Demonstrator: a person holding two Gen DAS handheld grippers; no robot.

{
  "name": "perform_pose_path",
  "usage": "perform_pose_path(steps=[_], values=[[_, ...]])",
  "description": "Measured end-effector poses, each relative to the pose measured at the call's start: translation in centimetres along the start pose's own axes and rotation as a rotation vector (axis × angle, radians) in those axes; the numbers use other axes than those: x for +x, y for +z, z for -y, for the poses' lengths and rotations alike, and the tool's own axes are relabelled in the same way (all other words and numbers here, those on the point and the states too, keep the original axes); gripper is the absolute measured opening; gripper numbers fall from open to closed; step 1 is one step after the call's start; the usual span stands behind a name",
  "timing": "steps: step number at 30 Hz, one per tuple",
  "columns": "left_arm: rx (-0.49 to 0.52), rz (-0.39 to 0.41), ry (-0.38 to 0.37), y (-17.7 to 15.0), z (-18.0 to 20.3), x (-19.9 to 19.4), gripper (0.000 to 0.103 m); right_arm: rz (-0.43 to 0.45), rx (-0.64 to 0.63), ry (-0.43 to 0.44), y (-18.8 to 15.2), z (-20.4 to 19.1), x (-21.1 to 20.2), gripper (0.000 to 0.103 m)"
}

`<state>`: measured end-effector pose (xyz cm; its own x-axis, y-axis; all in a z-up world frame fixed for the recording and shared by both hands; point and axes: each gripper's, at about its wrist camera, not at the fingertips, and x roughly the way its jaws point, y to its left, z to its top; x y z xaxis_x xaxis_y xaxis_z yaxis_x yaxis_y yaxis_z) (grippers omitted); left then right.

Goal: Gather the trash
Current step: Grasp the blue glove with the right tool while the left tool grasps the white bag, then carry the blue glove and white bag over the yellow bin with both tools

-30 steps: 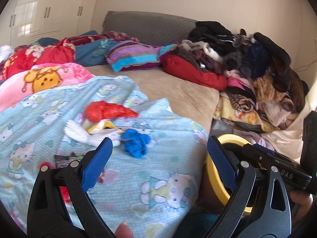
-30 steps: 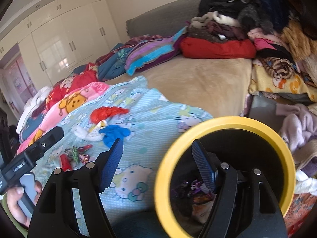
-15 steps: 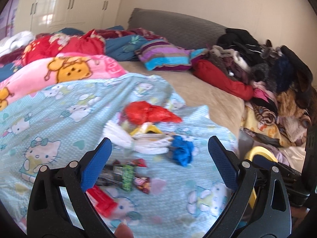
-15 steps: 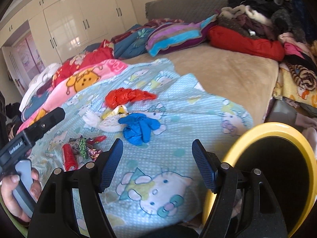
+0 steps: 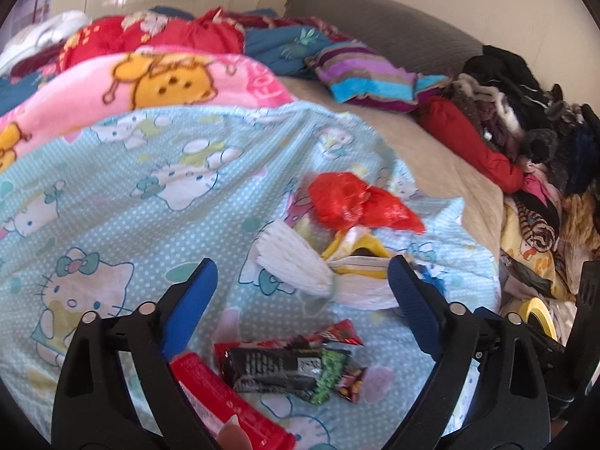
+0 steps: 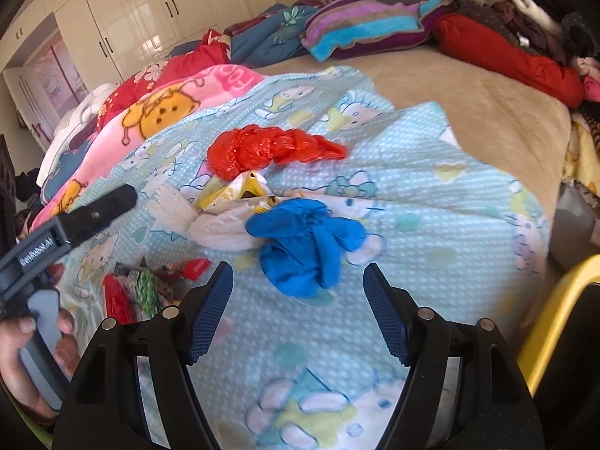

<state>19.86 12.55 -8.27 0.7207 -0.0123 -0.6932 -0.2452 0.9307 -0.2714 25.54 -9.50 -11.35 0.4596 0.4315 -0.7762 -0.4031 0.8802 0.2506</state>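
Left gripper [image 5: 302,292] spread, just been closing a bit, nothing pinched, over dark snack wrapper [image 5: 277,369] on blue blanket [image 5: 112,202]; right gripper [image 6: 296,300] spread, empty, nr blue glove [image 6: 307,243].

blanket [image 5: 157,225]: soft printed cloth, matt | red bag [image 6: 270,148]: thin crinkled plastic, glossy | blue glove [image 6: 307,240]: smooth rubbery, matt | wrappers [image 5: 292,367]: shiny foil-like plastic | white tissue [image 5: 296,262]: pleated paper | wardrobe doors [image 6: 150,11]: glossy

We see pale-blue cartoon-cat blanket [image 5: 157,202], pink fleece bear blanket [image 5: 157,78], striped purple pillow [image 6: 360,26], white wardrobe doors [image 6: 150,7].
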Motion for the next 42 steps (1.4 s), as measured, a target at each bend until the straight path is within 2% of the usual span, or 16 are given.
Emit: perform_pose_path(steps=[5, 6, 7, 8, 9, 10, 11, 13, 15, 18, 27, 35, 42], values=[[-0.064, -0.060, -0.002, 0.6, -1.1, 2.6, 0.071, -0.032, 0.009, -0.014, 0.8, -0.2, 2.4, 0.069], [-0.072, -0.069, 0.000, 0.7, -1.2, 3.0, 0.069, -0.041, 0.012, -0.016, 0.8, -0.1, 2.8, 0.066], [-0.085, -0.079, -0.001, 0.8, -1.4, 3.5, 0.068, -0.051, 0.015, -0.014, 0.8, 0.0, 3.2, 0.051], [-0.100, -0.088, -0.004, 0.9, -1.6, 4.1, 0.067, -0.073, 0.023, -0.006, 0.7, 0.4, 3.7, 0.042], [-0.111, -0.098, -0.007, 0.9, -1.7, 4.5, 0.061, -0.079, 0.032, -0.004, 0.5, 0.7, 3.9, 0.030], [-0.118, -0.105, -0.007, 0.9, -1.8, 4.8, 0.057, -0.079, 0.041, -0.003, 0.4, 0.9, 3.9, 0.022], [-0.126, -0.112, -0.004, 0.9, -1.8, 5.2, 0.054, -0.075, 0.057, 0.003, 0.1, 1.3, 3.7, 0.020], [-0.135, -0.115, -0.007, 0.8, -1.9, 5.4, 0.039, -0.065, 0.068, 0.008, -0.3, 1.6, 3.2, 0.015], [-0.137, -0.109, -0.009, 0.7, -1.8, 5.3, 0.024, -0.055, 0.084, 0.012, -0.8, 2.0, 2.4, 0.015], [-0.142, -0.095, -0.032, 0.4, -1.7, 4.5, 0.015, -0.043, 0.116, 0.033, -1.5, 2.4, 1.1, 0.015], [-0.133, -0.014, -0.085, -0.5, -0.2, 0.3, 0.013, -0.009, 0.132, 0.083, -3.3, 1.9, -2.7, 0.014], [-0.046, 0.071, -0.091, -0.8, 2.0, -3.8, 0.013, 0.030, 0.088, 0.087, -4.6, 1.1, -6.0, 0.014], [0.003, 0.106, -0.105, -1.3, 3.5, -6.1, 0.013, 0.063, 0.089, 0.089, -5.5, 1.3, -8.7, 0.014]])
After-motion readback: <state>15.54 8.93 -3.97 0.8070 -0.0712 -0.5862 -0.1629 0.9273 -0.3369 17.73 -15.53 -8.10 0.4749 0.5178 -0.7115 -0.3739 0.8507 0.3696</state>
